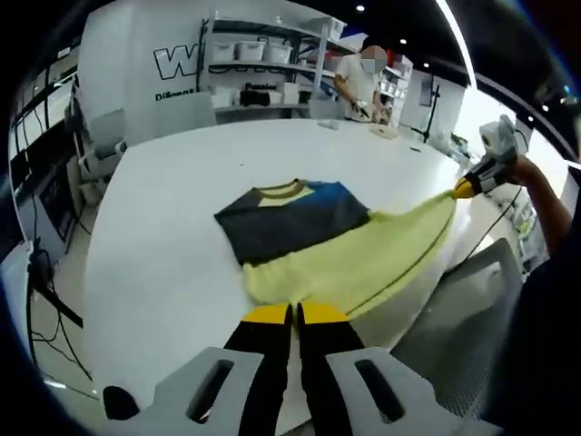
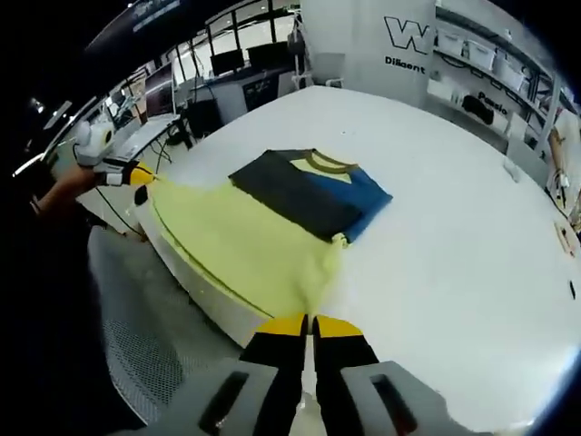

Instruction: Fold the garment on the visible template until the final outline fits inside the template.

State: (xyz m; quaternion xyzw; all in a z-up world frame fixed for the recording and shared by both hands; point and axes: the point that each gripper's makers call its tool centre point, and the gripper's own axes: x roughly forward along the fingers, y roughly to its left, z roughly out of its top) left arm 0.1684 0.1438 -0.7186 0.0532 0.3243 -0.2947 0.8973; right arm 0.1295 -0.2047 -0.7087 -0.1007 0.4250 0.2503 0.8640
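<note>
"W" on white wall panel point(image 2: 413, 41)

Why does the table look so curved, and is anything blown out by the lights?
Left gripper view: the fisheye lens bends the white table; the window area at right is overexposed. Right gripper view: same bending, the table is bright but the garment is clear.

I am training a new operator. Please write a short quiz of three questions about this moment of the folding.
1. True or false: both grippers are shut on the garment.
2. Which colour is the part stretched between the left gripper and the right gripper? A) yellow B) blue C) dark grey
3. What does the garment lie on?

Key: 1 true. 2 A. 3 the white table, with the yellow part pulled past its edge.
</note>
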